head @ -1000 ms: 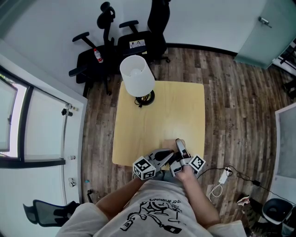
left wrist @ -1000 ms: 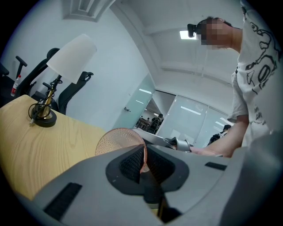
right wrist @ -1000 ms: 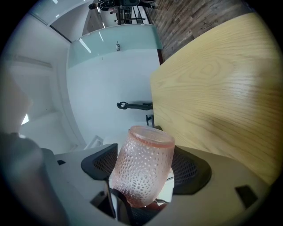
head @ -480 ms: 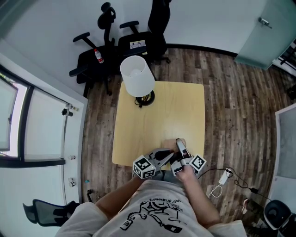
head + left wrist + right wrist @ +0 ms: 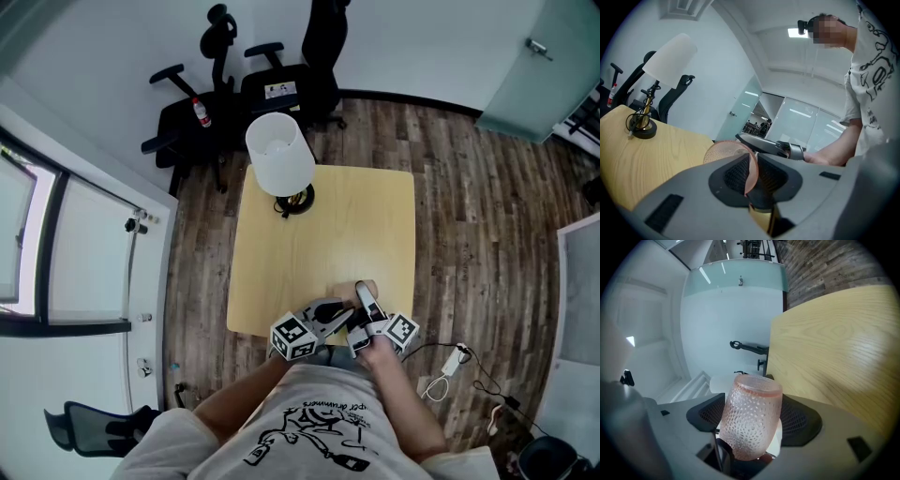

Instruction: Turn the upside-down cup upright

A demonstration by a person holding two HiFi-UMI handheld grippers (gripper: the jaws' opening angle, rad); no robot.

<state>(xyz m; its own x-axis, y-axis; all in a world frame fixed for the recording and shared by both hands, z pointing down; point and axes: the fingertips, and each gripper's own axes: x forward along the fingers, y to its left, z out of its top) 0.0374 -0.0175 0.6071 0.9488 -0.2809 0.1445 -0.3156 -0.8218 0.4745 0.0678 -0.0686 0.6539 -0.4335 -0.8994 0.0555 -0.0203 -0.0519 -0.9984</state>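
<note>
Person: seen from above at the bottom of the head view, in a white printed shirt (image 5: 319,427), with both forearms reaching to the near edge of the table.
Left gripper (image 5: 751,164): comes in from the left. Its jaws are opening with only a narrow gap, and the cup's thin wall at the rim stands between the pads. Both pads look to touch the wall.
Right gripper (image 5: 753,420): comes in from the right, just beside the left one. Its jaws are pinched on the body of the cup, one dark pad on each side.
Cup (image 5: 752,416): pink dimpled glass, held between the two grippers over the near edge of the table. In the right gripper view its rounded base lies toward the gripper and its rim points away. I cannot tell whether it touches the tabletop.
Table (image 5: 319,234): square, light wood, on a dark plank floor (image 5: 469,187).
Cable (image 5: 453,361): white with a plug, on the floor to the right of the person.
Lamp (image 5: 279,155): white shade on a round dark base, upright at the far left corner of the table, well apart from the cup.
Chairs (image 5: 192,122): two black office chairs beyond the table against the wall. A small red-and-white bottle (image 5: 199,112) lies on the left one.
Door (image 5: 544,66): frosted glass, at the far right.
</note>
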